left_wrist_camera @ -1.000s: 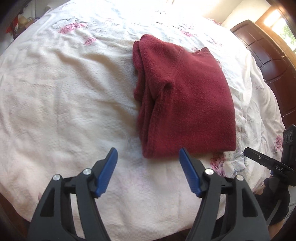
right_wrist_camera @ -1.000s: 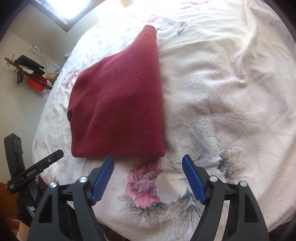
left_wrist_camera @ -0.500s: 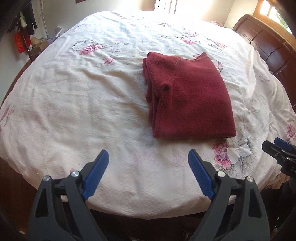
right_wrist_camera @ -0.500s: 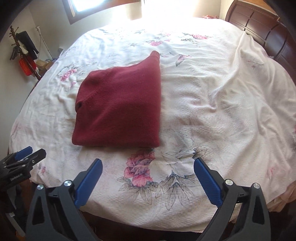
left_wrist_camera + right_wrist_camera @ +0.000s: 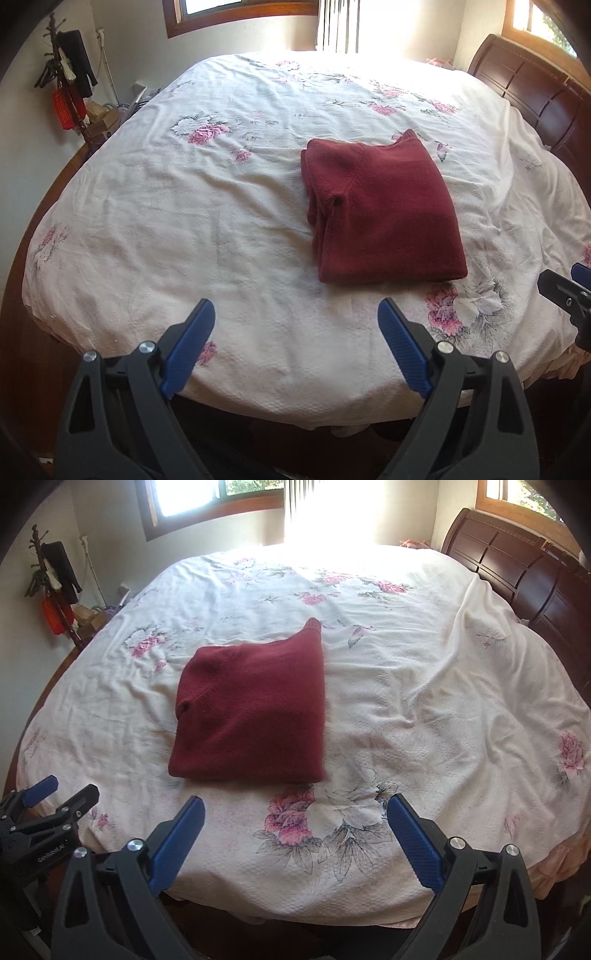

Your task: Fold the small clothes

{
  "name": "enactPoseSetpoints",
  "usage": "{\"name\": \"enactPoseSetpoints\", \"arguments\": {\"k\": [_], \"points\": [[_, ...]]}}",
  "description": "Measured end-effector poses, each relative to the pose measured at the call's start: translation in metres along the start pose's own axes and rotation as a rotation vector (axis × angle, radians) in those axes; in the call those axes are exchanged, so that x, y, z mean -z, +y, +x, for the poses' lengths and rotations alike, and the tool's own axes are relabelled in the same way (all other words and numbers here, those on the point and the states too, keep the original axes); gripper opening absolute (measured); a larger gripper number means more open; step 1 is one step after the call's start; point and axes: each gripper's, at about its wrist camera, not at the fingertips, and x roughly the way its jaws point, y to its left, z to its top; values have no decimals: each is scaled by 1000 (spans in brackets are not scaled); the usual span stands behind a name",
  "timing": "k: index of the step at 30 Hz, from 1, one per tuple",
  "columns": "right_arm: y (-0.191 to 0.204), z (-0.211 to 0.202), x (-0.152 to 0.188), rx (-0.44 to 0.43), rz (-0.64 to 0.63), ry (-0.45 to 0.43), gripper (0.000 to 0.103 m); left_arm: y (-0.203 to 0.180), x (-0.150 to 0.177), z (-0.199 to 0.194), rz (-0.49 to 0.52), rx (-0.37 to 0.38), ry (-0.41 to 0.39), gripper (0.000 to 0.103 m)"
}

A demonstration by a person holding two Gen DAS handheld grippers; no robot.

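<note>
A folded red sweater [image 5: 384, 218] lies lengthwise on the bed [image 5: 221, 229], ahead of both empty, wide-spread grippers, right gripper [image 5: 295, 812] more squarely facing it than left gripper [image 5: 295, 317].

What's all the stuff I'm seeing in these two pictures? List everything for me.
Folded garment: one, dark red, lying flat on the bed nearer its front edge.
Bedspread: one, white with pink flowers, covering the whole bed.
Headboard: one, dark brown wood, at the right end of the bed.
Windows: two in view, wood-framed, on the far wall and above the headboard.
Coat stand: one, holding dark and red items, by the left wall.
Left tool: one, black with blue pads, open, empty, short of the bed's front edge.
Right tool: one, same colours, open, empty, beside the left one.
</note>
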Motion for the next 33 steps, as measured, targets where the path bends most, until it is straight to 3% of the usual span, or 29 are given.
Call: {"name": "enactPoseSetpoints", "arguments": {"k": [18, 33], "points": [[8, -27, 6, 55, -27, -44, 99, -13, 10, -31, 27, -69, -75, 89], [8, -24, 8, 79, -33, -47, 99, -20, 14, -32, 31, -78, -62, 89]]}}
